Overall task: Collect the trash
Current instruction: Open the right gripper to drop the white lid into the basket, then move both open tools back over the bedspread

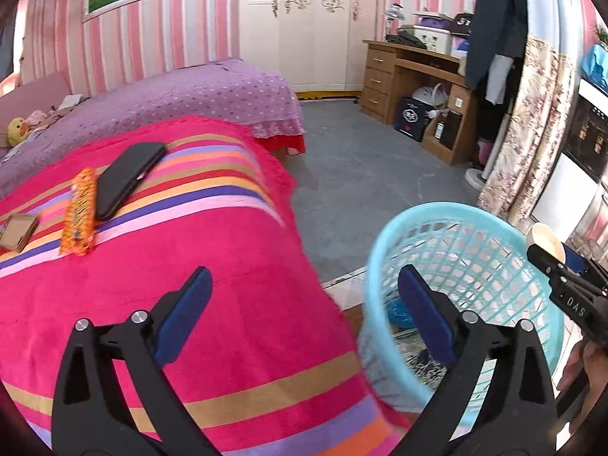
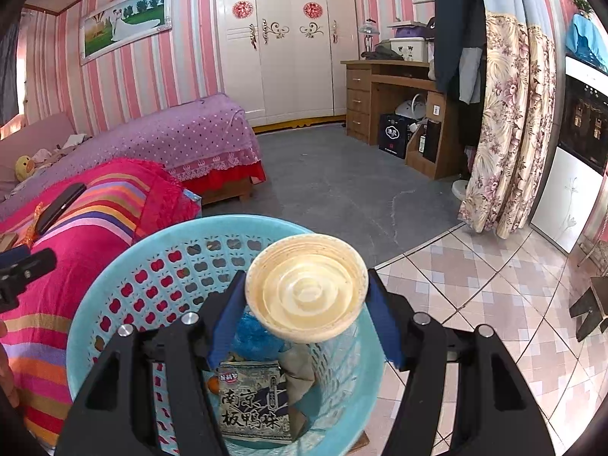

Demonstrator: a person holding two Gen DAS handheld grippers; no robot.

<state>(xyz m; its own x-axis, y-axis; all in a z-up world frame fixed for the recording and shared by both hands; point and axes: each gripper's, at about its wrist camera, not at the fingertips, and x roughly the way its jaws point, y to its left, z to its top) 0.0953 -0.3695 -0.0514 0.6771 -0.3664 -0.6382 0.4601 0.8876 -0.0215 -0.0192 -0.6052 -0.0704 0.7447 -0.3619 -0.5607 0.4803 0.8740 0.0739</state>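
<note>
My right gripper (image 2: pixel 307 277) is shut on a cream paper cup (image 2: pixel 307 300), held tilted over the light blue plastic basket (image 2: pixel 167 277). In the basket lie a printed snack packet (image 2: pixel 252 406) and a crumpled blue bag (image 2: pixel 254 336). My left gripper (image 1: pixel 304 277) stands open with nothing between its fingers, at the edge of the pink striped blanket (image 1: pixel 235 326) beside the basket (image 1: pixel 380 250). Further back on the blanket lie an orange wrapper (image 1: pixel 79 216), a black phone (image 1: pixel 129 178) and a small brown box (image 1: pixel 17 231). The cup (image 1: pixel 545 237) shows at the right edge of the left wrist view.
Behind the striped blanket is a bed with a purple cover (image 1: pixel 197 95). Grey floor (image 1: pixel 361 174) leads to a wooden desk (image 1: pixel 410 83) and a white wardrobe (image 1: pixel 304 30). A flowered curtain (image 2: pixel 505 133) hangs to the right over tiled floor (image 2: pixel 475 285).
</note>
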